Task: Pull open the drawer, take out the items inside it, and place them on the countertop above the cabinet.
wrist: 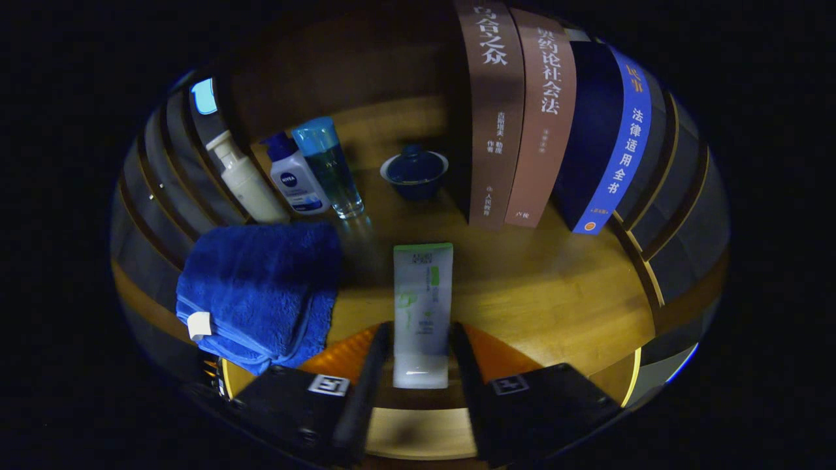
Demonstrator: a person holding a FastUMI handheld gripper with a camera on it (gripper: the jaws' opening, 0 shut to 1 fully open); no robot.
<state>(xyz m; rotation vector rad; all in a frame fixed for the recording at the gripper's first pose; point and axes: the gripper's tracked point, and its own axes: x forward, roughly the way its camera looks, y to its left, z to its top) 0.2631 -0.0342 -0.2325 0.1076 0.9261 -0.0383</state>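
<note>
gripper view: tongs (421, 352) clamped on white tube (422, 307), above countertop (555, 294).

Tube (421, 313) between the gripper (418, 356) fingers, both pressed on it: white body, green cap end, green print. Folded towel (261, 287) deep blue with a white tag; countertop (555, 294) honey-yellow wood grain; pump bottle (245, 179) cream-white, lotion bottle (295, 176) white with dark blue cap and blue badge, clear bottle (330, 166) tinted turquoise. Lidded bowl (415, 171) dark blue with a pale rim; two books (519, 111) brown with white lettering, third book (604, 137) navy with a bright blue band.
</note>
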